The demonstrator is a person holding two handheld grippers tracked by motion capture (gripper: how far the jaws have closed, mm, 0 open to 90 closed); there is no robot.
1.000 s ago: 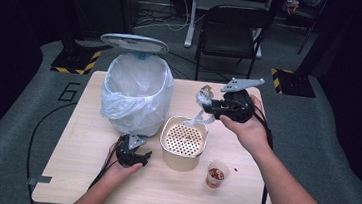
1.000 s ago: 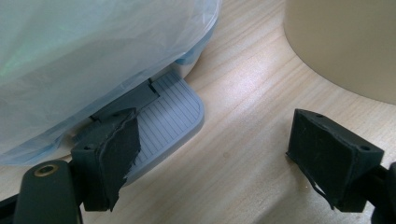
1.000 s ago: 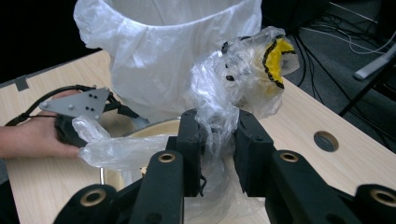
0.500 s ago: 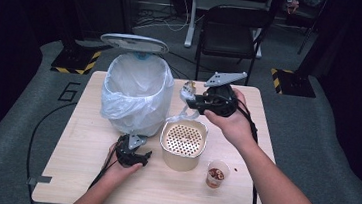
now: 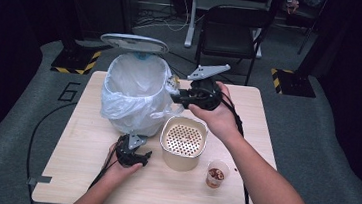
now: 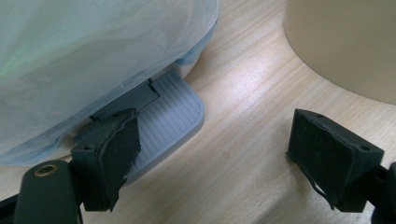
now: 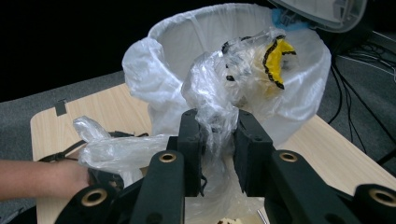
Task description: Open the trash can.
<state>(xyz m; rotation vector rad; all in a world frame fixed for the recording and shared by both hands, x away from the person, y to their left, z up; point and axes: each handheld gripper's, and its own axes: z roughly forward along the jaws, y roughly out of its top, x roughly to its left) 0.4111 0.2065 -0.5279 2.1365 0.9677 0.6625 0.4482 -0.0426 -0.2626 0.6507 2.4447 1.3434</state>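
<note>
A pedal bin (image 5: 134,97) lined with a white bag stands at the table's back left, its grey lid (image 5: 134,42) raised. My right gripper (image 5: 174,95) is shut on a crumpled clear plastic bag (image 7: 247,65) with yellow and black peel inside, held at the bin's right rim. In the right gripper view the jaws (image 7: 218,154) pinch the plastic's lower part. My left gripper (image 5: 131,152) rests low at the bin's front, open. In its own view the left gripper (image 6: 223,156) has one jaw over the grey ribbed pedal (image 6: 173,112), with nothing between the jaws.
A beige pot with a perforated insert (image 5: 183,142) stands mid-table, just right of the left gripper. A small cup of brown bits (image 5: 216,174) sits near the front right. The wooden table (image 5: 266,135) has bare room on the right. A black chair (image 5: 234,27) stands behind.
My right gripper has carried the plastic bag leftward, from above the pot's far side to the bin's rim. The left hand has stayed put.
</note>
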